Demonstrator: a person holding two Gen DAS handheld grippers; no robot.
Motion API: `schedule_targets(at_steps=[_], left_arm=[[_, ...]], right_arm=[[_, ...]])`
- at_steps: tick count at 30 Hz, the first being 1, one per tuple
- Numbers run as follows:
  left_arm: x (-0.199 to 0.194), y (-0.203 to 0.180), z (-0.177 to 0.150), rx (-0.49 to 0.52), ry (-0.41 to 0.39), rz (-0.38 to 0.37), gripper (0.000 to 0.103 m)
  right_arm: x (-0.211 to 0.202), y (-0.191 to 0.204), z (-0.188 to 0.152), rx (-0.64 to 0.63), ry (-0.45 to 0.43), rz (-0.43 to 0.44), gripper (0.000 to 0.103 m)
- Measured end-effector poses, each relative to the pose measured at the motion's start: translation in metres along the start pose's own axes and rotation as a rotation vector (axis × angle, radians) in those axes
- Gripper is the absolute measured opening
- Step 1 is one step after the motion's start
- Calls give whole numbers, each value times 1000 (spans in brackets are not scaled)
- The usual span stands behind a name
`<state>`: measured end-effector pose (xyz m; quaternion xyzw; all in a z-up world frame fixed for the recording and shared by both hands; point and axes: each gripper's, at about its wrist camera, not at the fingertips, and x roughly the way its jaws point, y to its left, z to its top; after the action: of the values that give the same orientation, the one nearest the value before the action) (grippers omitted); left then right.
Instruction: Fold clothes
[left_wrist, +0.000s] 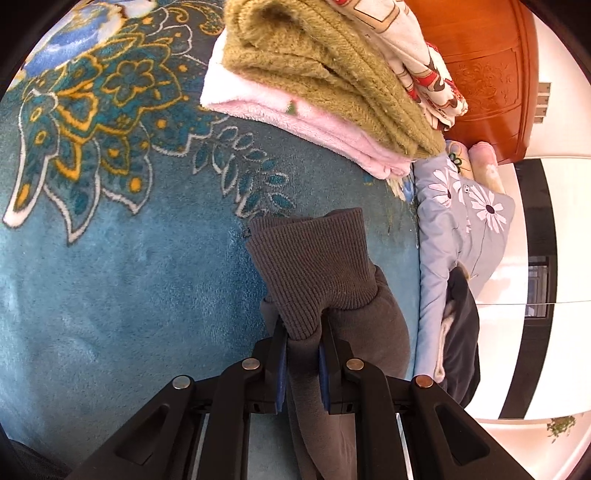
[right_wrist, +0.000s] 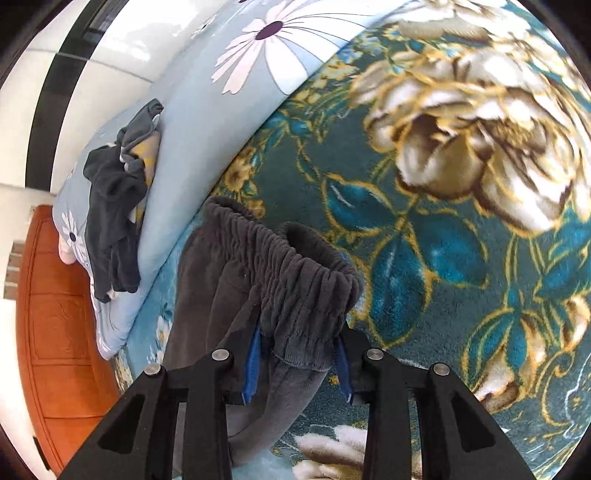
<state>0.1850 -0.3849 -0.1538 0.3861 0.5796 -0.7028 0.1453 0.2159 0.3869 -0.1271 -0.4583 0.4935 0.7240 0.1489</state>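
Grey fleece trousers lie on a teal flowered blanket (left_wrist: 129, 277). In the left wrist view their ribbed ankle cuff (left_wrist: 314, 266) sticks up beyond my left gripper (left_wrist: 303, 332), which is shut on the leg just below the cuff. In the right wrist view the gathered elastic waistband (right_wrist: 291, 273) bulges over my right gripper (right_wrist: 299, 332). Its blue pads (right_wrist: 251, 365) press the bunched cloth from both sides. The rest of the trousers hangs down behind the fingers and is hidden.
A stack of folded clothes sits at the far edge: an olive knit (left_wrist: 314, 74) on pink fleece (left_wrist: 295, 122), with a printed cloth (left_wrist: 413, 48) beside it. A pale blue daisy quilt (right_wrist: 221, 92) carries a crumpled dark garment (right_wrist: 114, 221). A wooden headboard (left_wrist: 487, 74) stands behind.
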Motion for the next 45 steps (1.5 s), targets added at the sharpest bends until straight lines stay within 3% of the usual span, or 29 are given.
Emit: schedule_targets(at_steps=[5, 14, 19, 26, 29, 33, 35, 38, 42, 45], left_arm=[[0, 2, 0, -16, 5, -9, 15], [-12, 4, -1, -51, -2, -15, 23], [-38, 3, -6, -58, -119, 0, 35], [-41, -67, -77, 334, -59, -32, 35], [-20, -98, -126, 516, 99, -59, 35], [9, -135, -205, 775, 360, -97, 35], [23, -147, -247, 882, 502, -110, 43], [42, -156, -310, 1039, 671, -61, 52], [55, -159, -369, 1188, 783, -7, 53], [72, -152, -382, 1165, 818, 41, 55]], right_arm=[[-3, 13, 2, -71, 24, -18, 38], [-30, 18, -10, -237, 60, -135, 47], [-54, 4, -8, -253, -6, -214, 47], [-61, 32, -20, -276, -130, -132, 47], [-49, 66, -26, -368, -126, -77, 47], [-18, 91, -40, -485, -34, -64, 47], [-6, 92, -45, -485, -9, -49, 47], [6, 88, -45, -463, 14, -37, 47], [11, 81, -36, -420, 32, -14, 47], [10, 83, -31, -422, 32, 4, 47]])
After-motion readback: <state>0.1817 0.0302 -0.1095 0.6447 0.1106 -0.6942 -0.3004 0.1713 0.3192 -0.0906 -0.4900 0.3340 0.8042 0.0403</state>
